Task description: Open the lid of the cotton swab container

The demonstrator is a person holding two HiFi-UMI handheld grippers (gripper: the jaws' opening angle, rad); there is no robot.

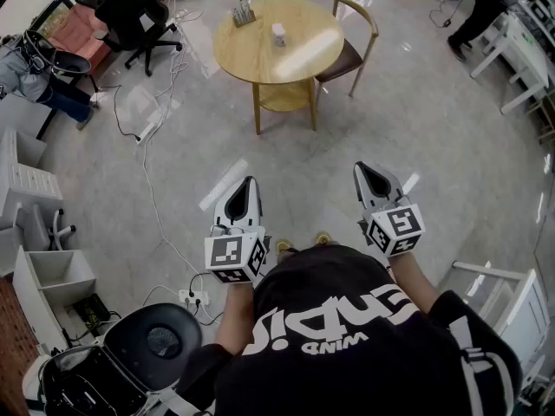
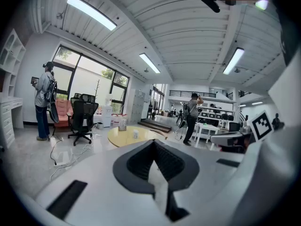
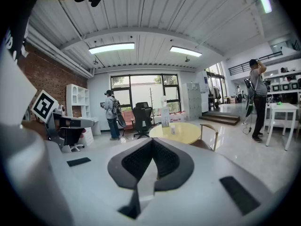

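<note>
Head view: small white container on round table; left tool, right tool clenched.

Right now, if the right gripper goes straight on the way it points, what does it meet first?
Nothing close. The right gripper, shut and empty, faces floor; further along stand the wooden chair and round table. It looks tilted slightly down, so it might reach the floor before either; depth is unclear.
</note>
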